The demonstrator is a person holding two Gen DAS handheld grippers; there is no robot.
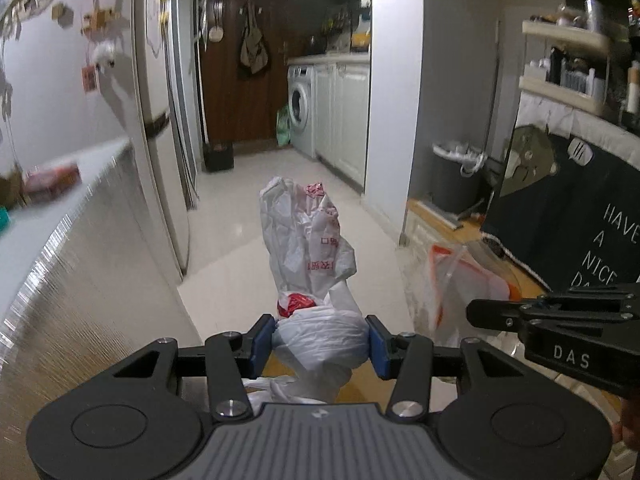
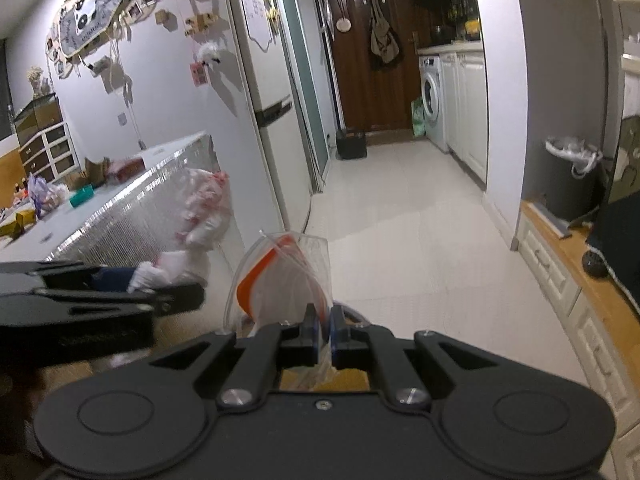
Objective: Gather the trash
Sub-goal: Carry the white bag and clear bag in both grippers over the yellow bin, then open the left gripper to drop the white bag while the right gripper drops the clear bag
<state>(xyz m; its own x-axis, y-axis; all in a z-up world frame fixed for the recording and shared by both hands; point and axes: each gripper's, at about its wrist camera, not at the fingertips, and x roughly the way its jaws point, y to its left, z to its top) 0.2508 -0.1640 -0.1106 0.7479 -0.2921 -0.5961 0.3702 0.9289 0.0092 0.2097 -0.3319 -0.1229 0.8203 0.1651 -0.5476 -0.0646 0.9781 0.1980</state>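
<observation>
Left gripper [image 1: 320, 344] clamps a crumpled white plastic bag [image 1: 308, 236], its long axis stretching forward, away from the camera. To its right, the right gripper [image 2: 325, 330] pinches a clear orange-edged bag [image 2: 280, 272], also pointing forward. Grey bin [image 1: 456, 180] stands far right.

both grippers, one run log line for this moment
left gripper: shut on crumpled white plastic bag | right gripper: shut on clear orange-edged plastic bag | dark lined bin: ahead right
</observation>
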